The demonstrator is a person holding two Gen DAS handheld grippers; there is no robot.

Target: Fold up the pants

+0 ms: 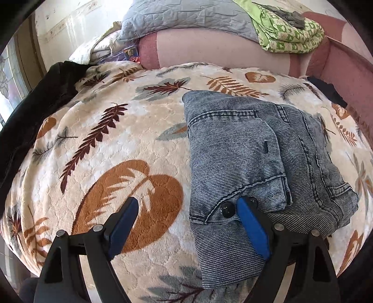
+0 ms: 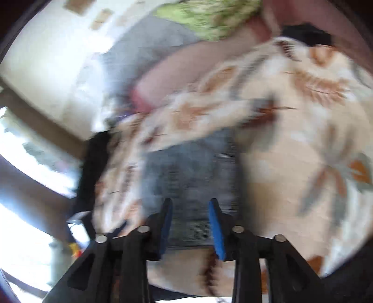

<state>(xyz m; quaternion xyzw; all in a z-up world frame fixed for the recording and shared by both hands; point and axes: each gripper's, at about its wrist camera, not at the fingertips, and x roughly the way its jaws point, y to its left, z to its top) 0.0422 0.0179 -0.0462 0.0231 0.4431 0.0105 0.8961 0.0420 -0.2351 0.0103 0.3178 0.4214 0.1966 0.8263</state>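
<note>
The grey-blue denim pants (image 1: 254, 158) lie folded in a compact stack on the leaf-patterned blanket (image 1: 105, 144), right of centre in the left wrist view. My left gripper (image 1: 186, 205) is open over the stack's near left edge; its right blue pad (image 1: 253, 228) rests on the denim by two black buttons (image 1: 227, 208), its left pad over bare blanket. The right wrist view is heavily motion-blurred. It shows the pants (image 2: 188, 177) ahead of my right gripper (image 2: 190, 204), which is open with nothing between its pads.
A grey quilted pillow (image 1: 184, 16) and a green patterned blanket (image 1: 289, 30) lie at the bed's far end against a pink headboard (image 1: 347, 70). Dark cloth (image 1: 30, 111) drapes over the bed's left edge. A bright window is at the left.
</note>
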